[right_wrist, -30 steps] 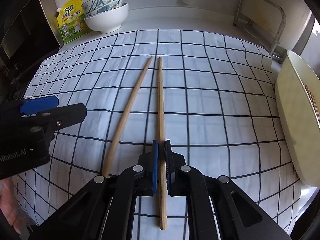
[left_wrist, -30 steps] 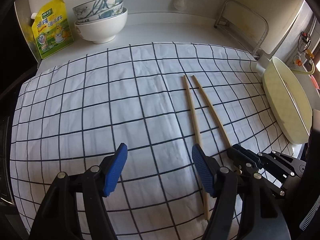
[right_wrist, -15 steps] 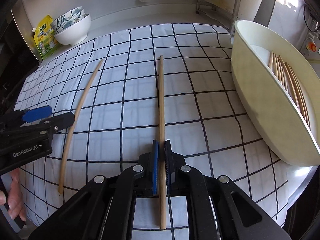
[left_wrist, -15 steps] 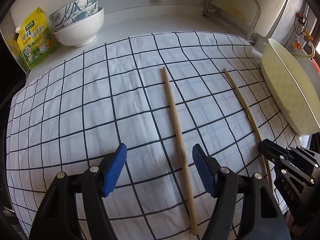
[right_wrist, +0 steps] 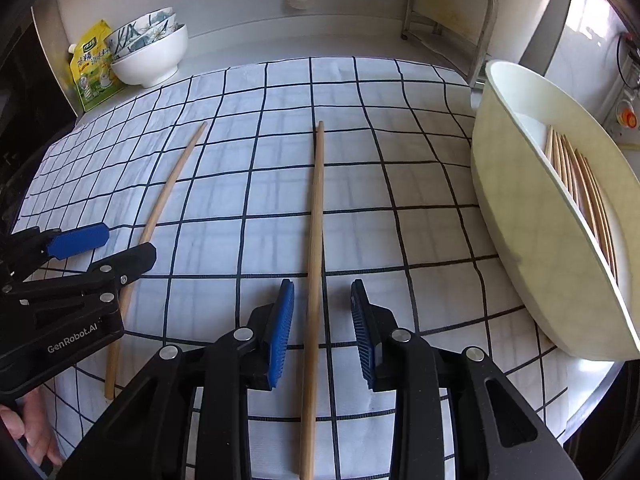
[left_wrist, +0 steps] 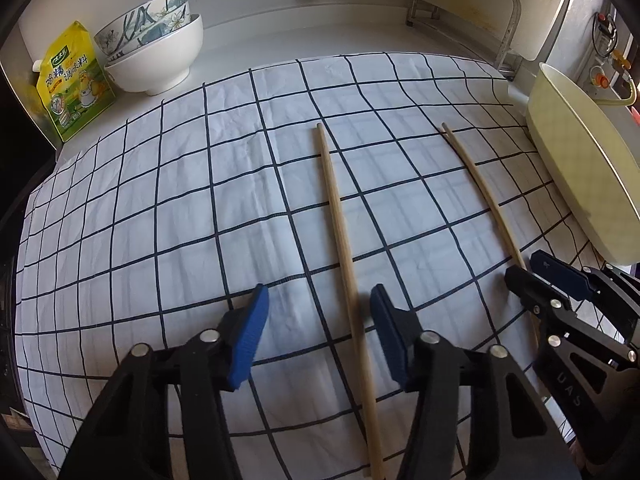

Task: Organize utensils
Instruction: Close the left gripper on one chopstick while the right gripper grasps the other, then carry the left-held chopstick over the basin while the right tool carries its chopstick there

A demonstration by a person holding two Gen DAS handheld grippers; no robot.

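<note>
White counter [left_wrist: 256,46], checked cloth [left_wrist: 160,208] over it, bearing two chopsticks [right_wrist: 316,216], seemingly the cream tray's [right_wrist: 516,216] edge

Right gripper [right_wrist: 322,320] jaws opening around a chopstick [right_wrist: 316,216] lying mid-cloth [right_wrist: 400,184], second chopstick [right_wrist: 168,192] toward the cloth's left edge, cream tray [right_wrist: 516,216] at right edge.
</note>
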